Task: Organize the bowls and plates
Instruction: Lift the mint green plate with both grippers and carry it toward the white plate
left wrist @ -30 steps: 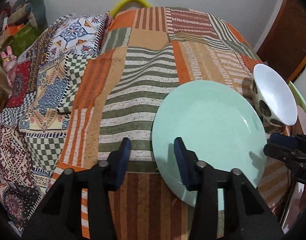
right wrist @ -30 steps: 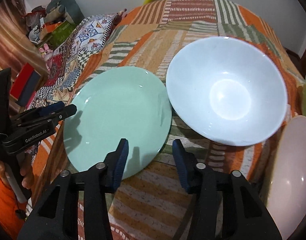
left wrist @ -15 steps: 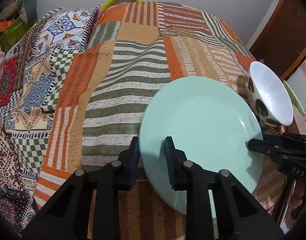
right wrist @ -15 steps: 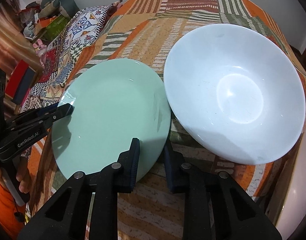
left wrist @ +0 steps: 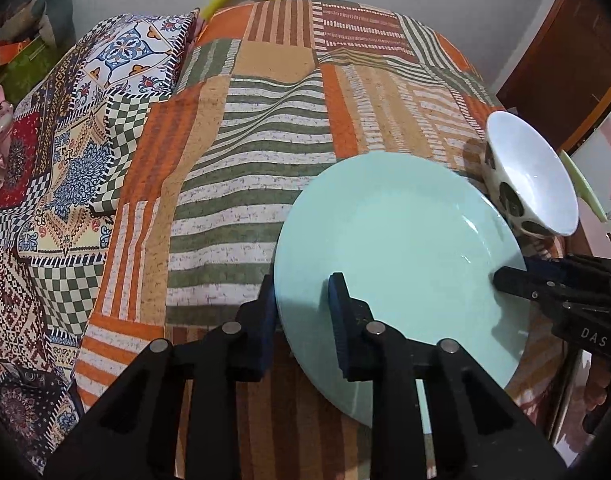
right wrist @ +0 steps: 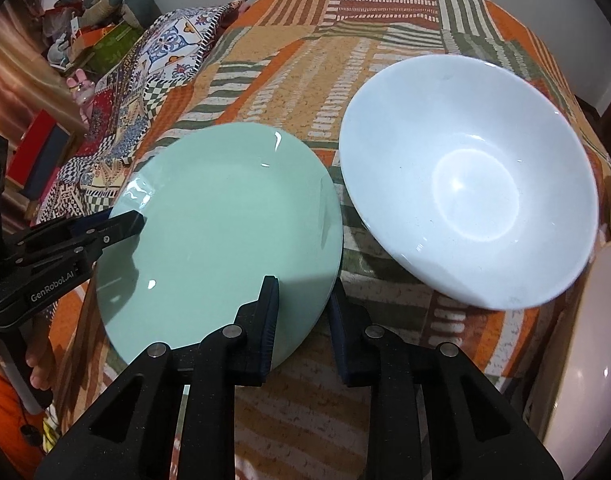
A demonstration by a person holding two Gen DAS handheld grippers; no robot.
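- Two hand-held grippers pinched one pale green plate (left wrist: 401, 248) at opposite edges, on a table draped in an orange and green patchwork cloth (left wrist: 265, 128).
- The left gripper (left wrist: 303, 312) had its jaws clamped across the plate's near-left rim, one pad under the edge and one on top.
- The right gripper (right wrist: 303, 312) was likewise closed on the plate's near-right rim, with the plate lying ahead of it and to its left.
- A white bowl (right wrist: 465, 176) sat just ahead and to the right of the right gripper, its rim close beside the plate; its outside bore dark spots.
- The step in hand looked like a two-handed pickup of the plate. The next move would probably call for lifting both sides evenly, keeping it level and clear of the bowl.
- Counted: one green plate, one white bowl, and part of a pinkish dish (right wrist: 585, 344) at the right gripper's far right.
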